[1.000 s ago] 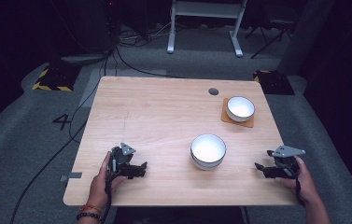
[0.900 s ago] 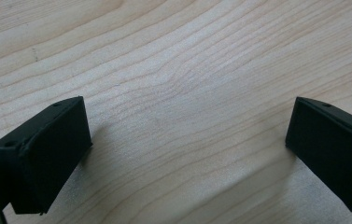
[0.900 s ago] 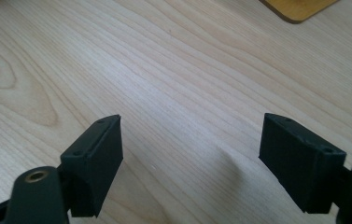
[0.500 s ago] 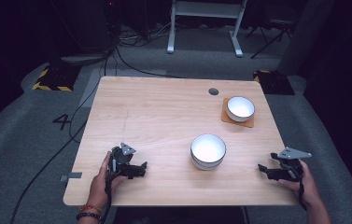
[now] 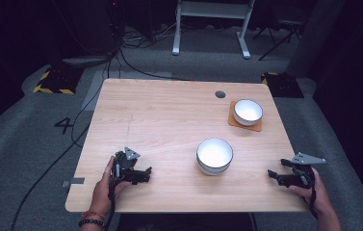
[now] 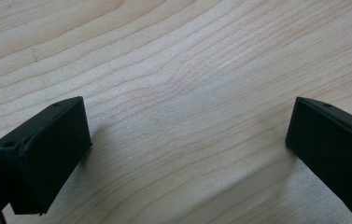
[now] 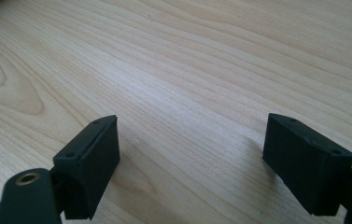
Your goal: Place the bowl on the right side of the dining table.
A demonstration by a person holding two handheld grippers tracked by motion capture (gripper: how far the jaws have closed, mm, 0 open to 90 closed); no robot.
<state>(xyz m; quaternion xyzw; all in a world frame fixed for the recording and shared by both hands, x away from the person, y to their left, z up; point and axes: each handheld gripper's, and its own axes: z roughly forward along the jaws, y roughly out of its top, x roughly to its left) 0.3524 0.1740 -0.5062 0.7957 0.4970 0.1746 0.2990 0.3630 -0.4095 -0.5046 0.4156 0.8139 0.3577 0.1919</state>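
White bowl [image 5: 214, 155] is sitting between your wide-open, empty grippers, nearer the right gripper [image 5: 276, 175] than the left gripper [image 5: 144, 174].

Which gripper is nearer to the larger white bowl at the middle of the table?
Right, narrowly. The right gripper sits at the table's near right edge, right of the larger bowl; the left gripper rests on the table to its left, slightly farther off.
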